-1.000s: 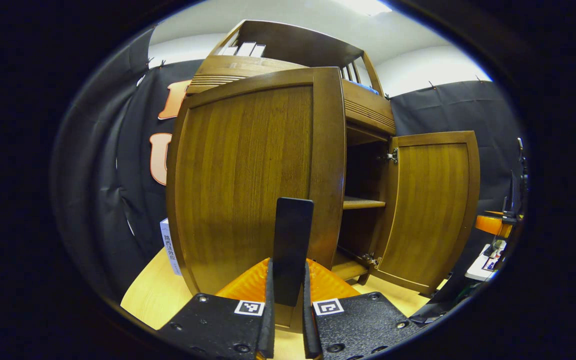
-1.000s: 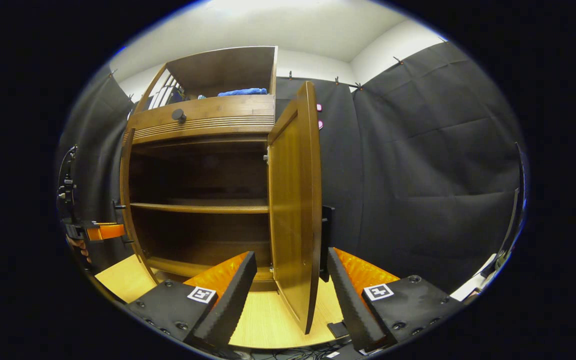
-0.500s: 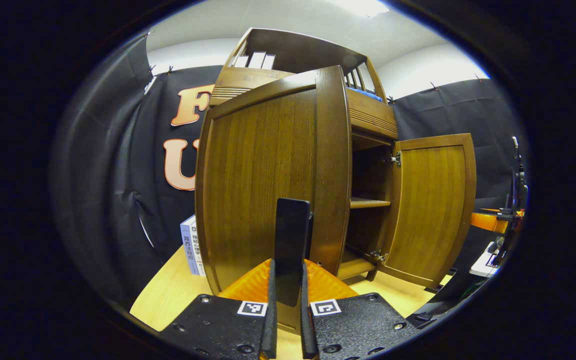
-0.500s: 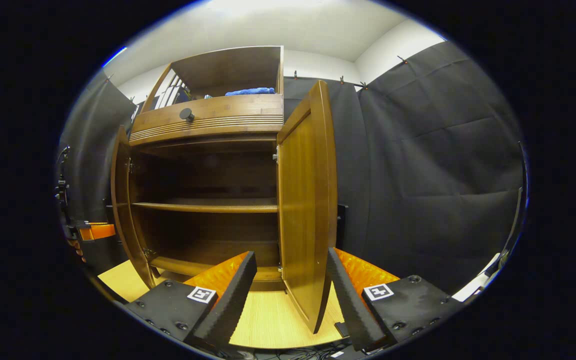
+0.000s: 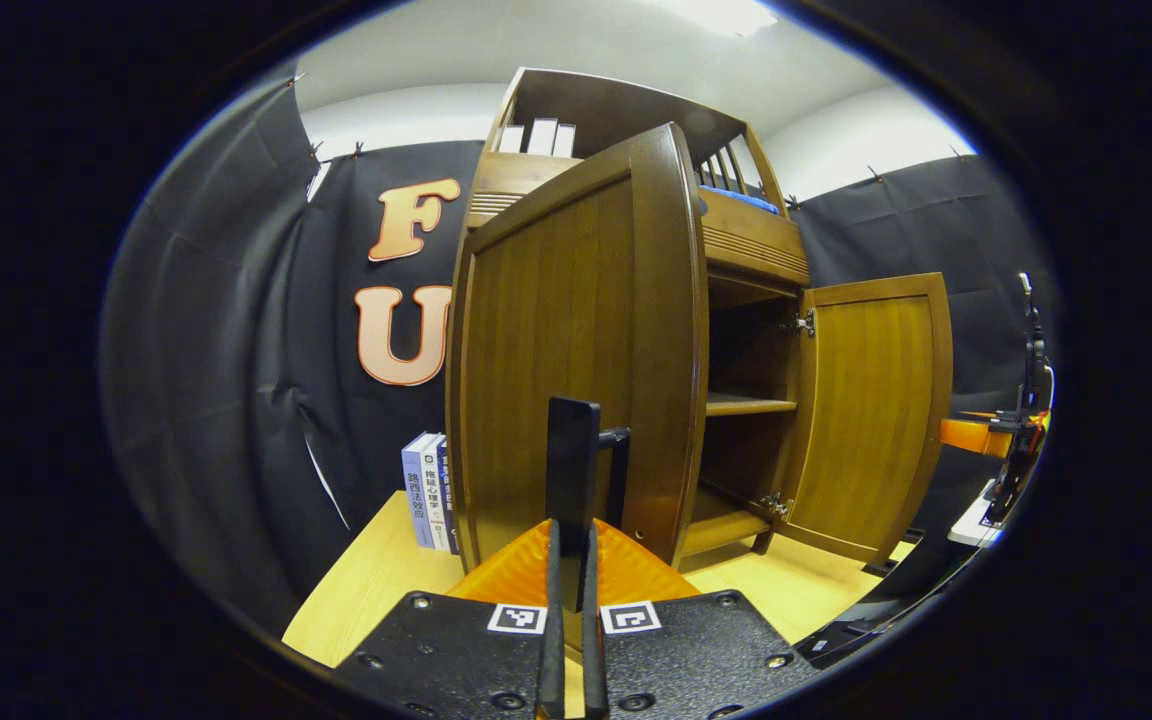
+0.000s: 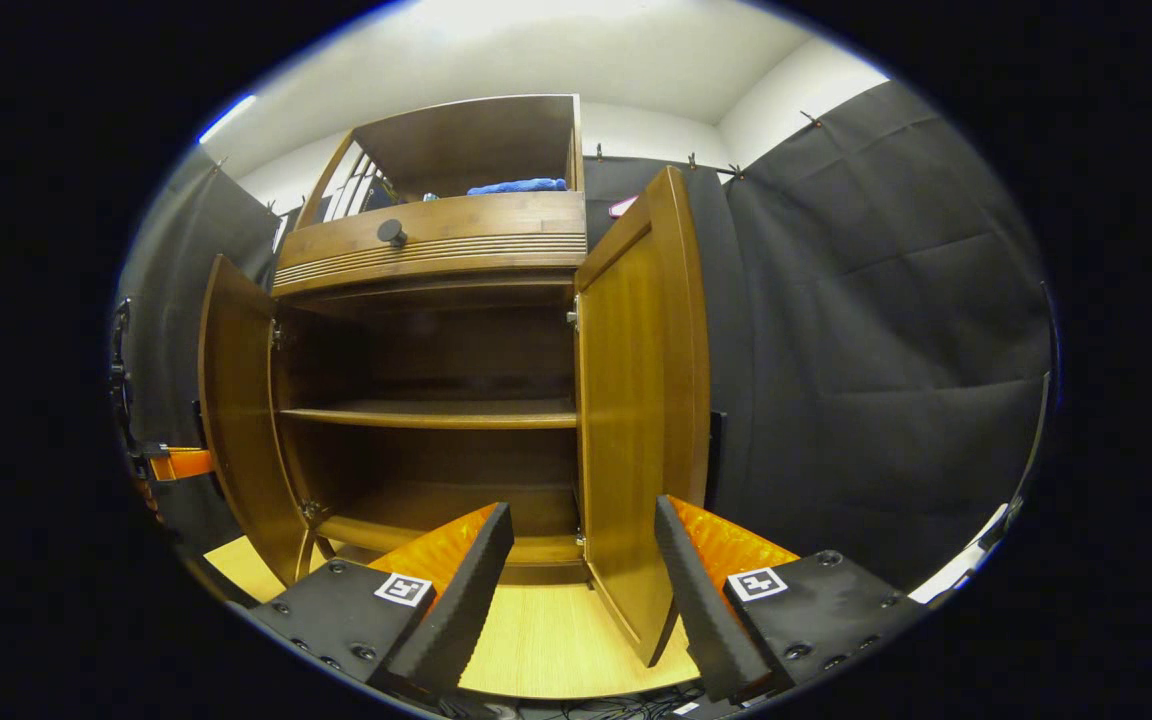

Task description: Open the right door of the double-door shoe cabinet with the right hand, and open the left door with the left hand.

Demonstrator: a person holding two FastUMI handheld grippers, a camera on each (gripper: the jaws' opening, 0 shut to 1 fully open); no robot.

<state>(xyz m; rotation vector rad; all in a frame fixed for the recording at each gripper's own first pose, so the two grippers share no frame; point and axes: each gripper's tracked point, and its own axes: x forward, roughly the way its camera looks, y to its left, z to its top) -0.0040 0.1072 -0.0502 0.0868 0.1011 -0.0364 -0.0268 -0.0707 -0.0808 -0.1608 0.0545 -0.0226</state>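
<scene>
Wooden tabletop under cabinet, books.

Shoe cabinet stands on the table. Left door and right door stand open either side of its shelf. Books stand beside the cabinet.

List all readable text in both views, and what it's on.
"路西法效应": pale book spine beside the cabinet.
"拖延心理学": next spine, small, less sure.
Dark third spine: too small to read.
Square tags on the left gripper and right gripper: coded patterns, no letters.
Handle in the left jaws: no text.
</scene>
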